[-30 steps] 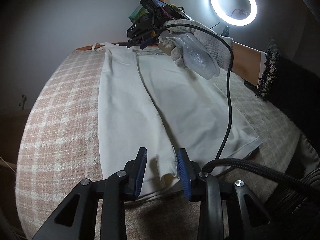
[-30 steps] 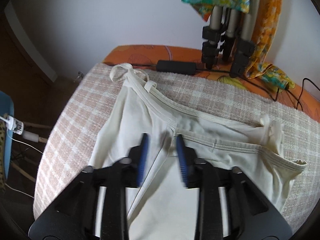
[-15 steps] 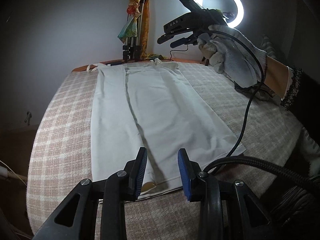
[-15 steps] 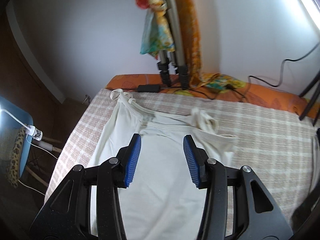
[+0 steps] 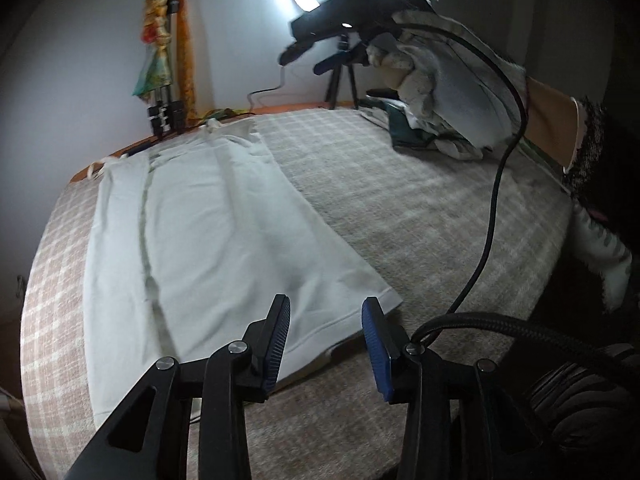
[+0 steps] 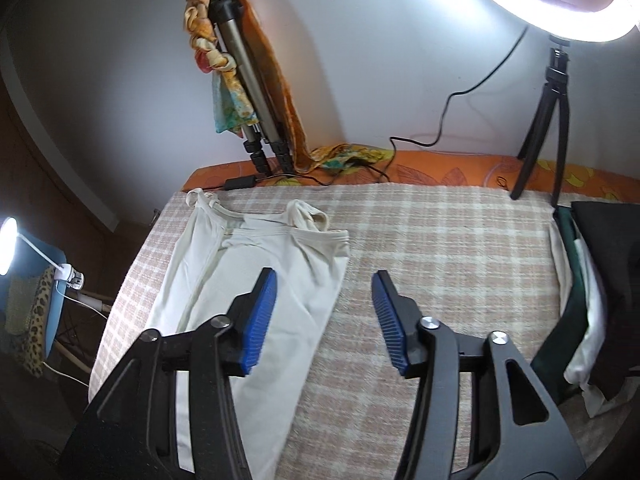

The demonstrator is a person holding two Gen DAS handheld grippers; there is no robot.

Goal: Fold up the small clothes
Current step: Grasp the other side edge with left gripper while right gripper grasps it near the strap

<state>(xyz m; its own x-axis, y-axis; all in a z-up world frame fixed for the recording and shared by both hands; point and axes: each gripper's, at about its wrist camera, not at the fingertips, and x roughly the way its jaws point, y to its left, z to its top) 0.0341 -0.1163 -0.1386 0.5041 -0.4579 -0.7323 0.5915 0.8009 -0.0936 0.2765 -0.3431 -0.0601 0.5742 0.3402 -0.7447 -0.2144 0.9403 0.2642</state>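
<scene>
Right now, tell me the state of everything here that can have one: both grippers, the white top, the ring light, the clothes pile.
left gripper: open, empty
right gripper: open, empty, raised
white top: flat, one side folded in
ring light: on
clothes pile: stacked at the cloth's edge

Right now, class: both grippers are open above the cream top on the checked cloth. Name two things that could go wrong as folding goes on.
1. The black cable from the right gripper hangs low over the bed; it could drag across the cream top and rumple it.
2. The left gripper hovers at the hem's corner; a shallow pinch may catch one layer only, skewing the fold.
</scene>
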